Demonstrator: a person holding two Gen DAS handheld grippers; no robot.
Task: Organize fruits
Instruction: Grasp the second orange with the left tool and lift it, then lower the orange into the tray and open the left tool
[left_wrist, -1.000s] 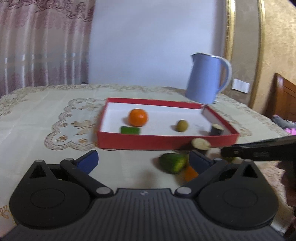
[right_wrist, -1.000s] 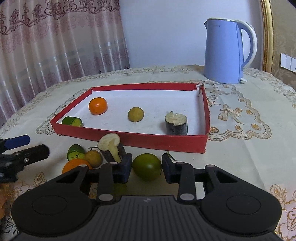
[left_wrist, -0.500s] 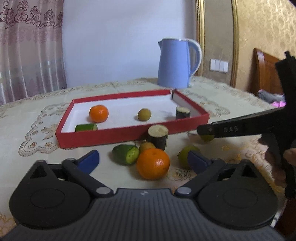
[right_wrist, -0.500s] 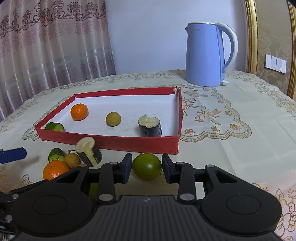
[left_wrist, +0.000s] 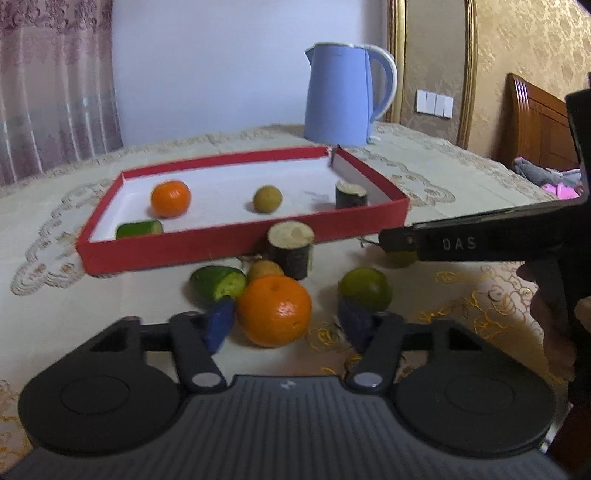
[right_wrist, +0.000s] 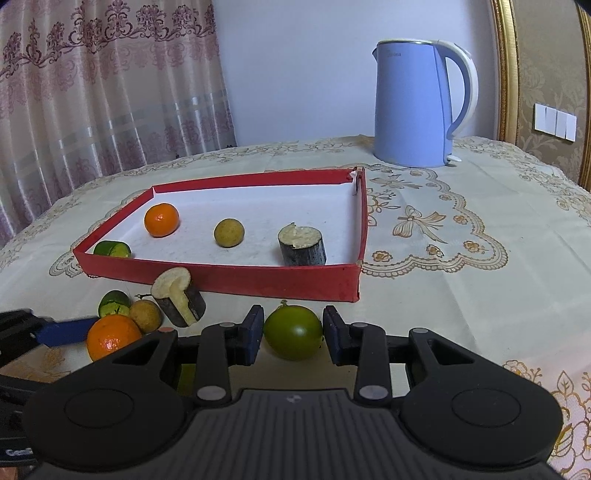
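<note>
Our left gripper (left_wrist: 286, 323) is closing: its blue fingers (left_wrist: 219, 323) stand on either side of the large orange (left_wrist: 274, 311), which sits on the tablecloth (left_wrist: 55, 314) between them, with a gap still showing on the right side. Just beyond the left finger lies a cut green cucumber piece (left_wrist: 218, 282), and past the orange a small yellowish fruit (left_wrist: 264, 268) and a dark-skinned cut stump (left_wrist: 290, 249), close against the red tray (left_wrist: 236, 240).

Our right gripper (right_wrist: 293, 334) has its fingers drawn in against a round green fruit (right_wrist: 293, 332), which sits squarely between them on the cloth, just short of the tray's near wall. We cannot tell whether it is lifted.

Beyond both pairs of fingers, inside the tray, we see a small orange (right_wrist: 161, 219), a yellowish round fruit (right_wrist: 229, 232), a dark stump (right_wrist: 303, 245) and a cucumber end (right_wrist: 112, 250). A blue kettle (right_wrist: 417, 103) stands farther back.
</note>
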